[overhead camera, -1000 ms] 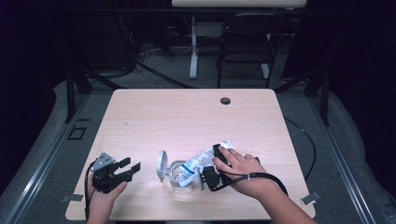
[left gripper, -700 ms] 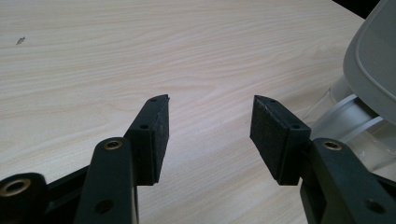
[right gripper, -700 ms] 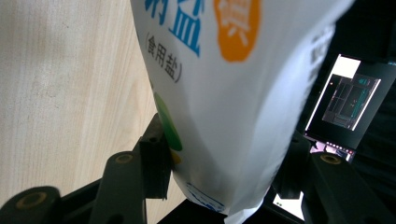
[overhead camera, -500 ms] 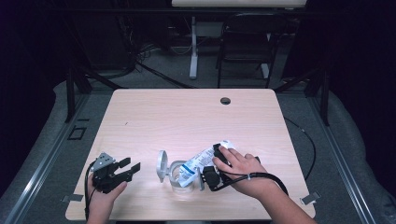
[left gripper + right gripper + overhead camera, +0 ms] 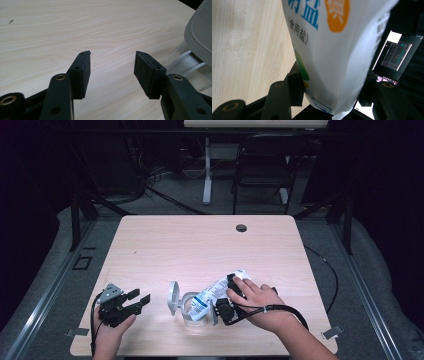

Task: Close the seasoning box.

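Note:
A white salt bag (image 5: pixel 209 296) with blue print lies tilted, its lower end over a clear container (image 5: pixel 192 314) whose pale lid (image 5: pixel 173 298) stands up on the left. My right gripper (image 5: pixel 227 294) is shut on the bag's upper end under a person's hand. In the right gripper view the bag (image 5: pixel 329 50) sits squeezed between both pads of that gripper (image 5: pixel 331 85). My left gripper (image 5: pixel 139 298) rests open near the table's front left, pointing at the container. The left gripper view has its jaws (image 5: pixel 113 53) wide apart over bare wood, with the lid (image 5: pixel 200 32) and clear container (image 5: pixel 185 65) at right.
The wooden table (image 5: pixel 200 250) has a round cable hole (image 5: pixel 241 228) near its far edge. A dark chair (image 5: pixel 265 165) and a table leg stand beyond it. A lit screen (image 5: pixel 392 53) hangs in the dark past the bag. Cables trail from both grippers.

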`<move>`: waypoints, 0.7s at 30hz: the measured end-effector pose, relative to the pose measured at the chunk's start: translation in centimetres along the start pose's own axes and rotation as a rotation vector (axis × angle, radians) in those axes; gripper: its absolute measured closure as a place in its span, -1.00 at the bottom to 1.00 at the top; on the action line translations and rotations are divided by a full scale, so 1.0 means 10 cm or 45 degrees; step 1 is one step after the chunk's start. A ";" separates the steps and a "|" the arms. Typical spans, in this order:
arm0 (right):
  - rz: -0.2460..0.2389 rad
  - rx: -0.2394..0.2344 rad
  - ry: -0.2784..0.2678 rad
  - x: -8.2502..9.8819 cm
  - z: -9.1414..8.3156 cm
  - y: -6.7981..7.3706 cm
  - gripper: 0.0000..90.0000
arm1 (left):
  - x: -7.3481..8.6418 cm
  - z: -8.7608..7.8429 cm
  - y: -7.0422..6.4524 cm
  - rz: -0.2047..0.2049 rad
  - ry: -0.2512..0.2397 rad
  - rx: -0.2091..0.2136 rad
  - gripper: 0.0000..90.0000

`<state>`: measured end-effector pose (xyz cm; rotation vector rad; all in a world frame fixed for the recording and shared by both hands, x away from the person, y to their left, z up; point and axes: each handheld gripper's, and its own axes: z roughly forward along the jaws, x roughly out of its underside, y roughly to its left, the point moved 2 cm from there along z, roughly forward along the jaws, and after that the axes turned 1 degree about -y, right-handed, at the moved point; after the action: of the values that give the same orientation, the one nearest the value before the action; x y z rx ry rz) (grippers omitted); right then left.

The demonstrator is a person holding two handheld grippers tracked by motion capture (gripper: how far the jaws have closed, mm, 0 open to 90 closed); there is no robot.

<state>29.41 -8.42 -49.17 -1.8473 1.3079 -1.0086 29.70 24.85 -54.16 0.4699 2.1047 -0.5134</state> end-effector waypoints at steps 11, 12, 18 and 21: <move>-0.007 0.000 0.001 -0.02 0.00 -0.01 0.14 | 0.00 0.00 0.01 -0.003 0.000 0.002 0.06; -0.012 0.002 0.001 -0.02 0.00 -0.02 0.14 | 0.00 0.00 0.01 -0.003 -0.001 0.002 0.06; -0.023 0.008 0.005 -0.03 -0.01 -0.02 0.15 | 0.00 -0.01 0.00 -0.002 -0.004 0.001 0.06; -0.028 0.010 0.004 -0.03 -0.02 -0.02 0.15 | 0.00 0.00 0.00 -0.001 -0.005 0.000 0.06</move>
<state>29.30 -8.10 -48.99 -1.8589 1.2863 -1.0273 29.70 24.88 -54.14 0.4673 2.1013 -0.5142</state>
